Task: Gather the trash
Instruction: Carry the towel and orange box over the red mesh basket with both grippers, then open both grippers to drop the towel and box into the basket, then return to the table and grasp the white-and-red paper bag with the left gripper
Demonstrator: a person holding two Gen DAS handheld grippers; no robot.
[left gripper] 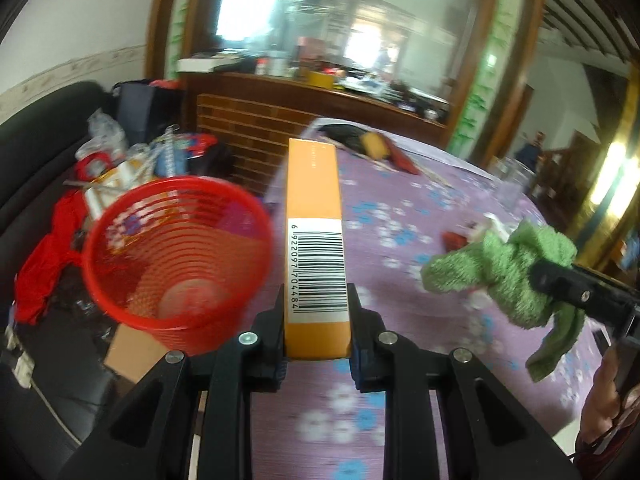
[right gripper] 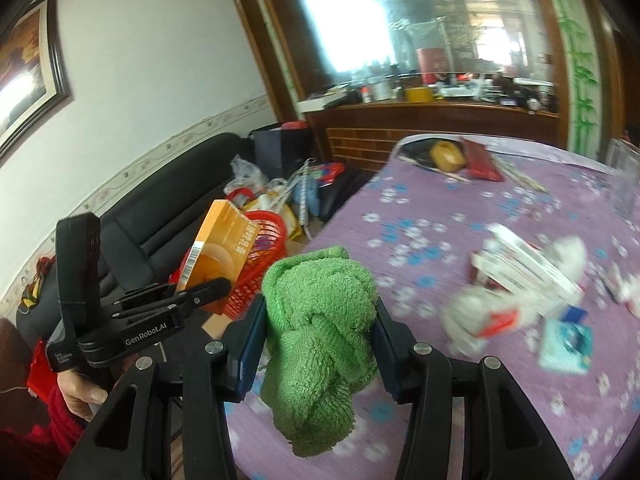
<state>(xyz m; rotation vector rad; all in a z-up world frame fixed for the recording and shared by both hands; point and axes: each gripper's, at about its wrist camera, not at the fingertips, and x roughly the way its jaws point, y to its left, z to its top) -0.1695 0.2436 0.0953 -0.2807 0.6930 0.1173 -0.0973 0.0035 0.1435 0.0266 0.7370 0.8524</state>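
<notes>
My left gripper [left gripper: 318, 304] is shut on the lower end of a tall orange box [left gripper: 316, 208] with a barcode, held upright just right of the red mesh bin [left gripper: 120, 280]. The bin stands off the left edge of the purple flowered table [left gripper: 400, 208]. My right gripper [right gripper: 318, 308] is shut on a knotted green cloth [right gripper: 320, 328] that bulges above and hangs below the jaws. The right wrist view shows the left gripper [right gripper: 212, 288] and its orange box [right gripper: 218, 252] in front of the bin [right gripper: 260, 264]. From the left wrist view, the green cloth [left gripper: 504, 264] hangs over the table at right.
White cartons and wrappers [right gripper: 524, 268], a crumpled white piece [right gripper: 468, 316] and a pale blue packet [right gripper: 564, 340] lie on the table at right. A yellow object [right gripper: 446, 156] and red packet [right gripper: 480, 164] sit at its far end. A cluttered black sofa [right gripper: 168, 208] is behind the bin.
</notes>
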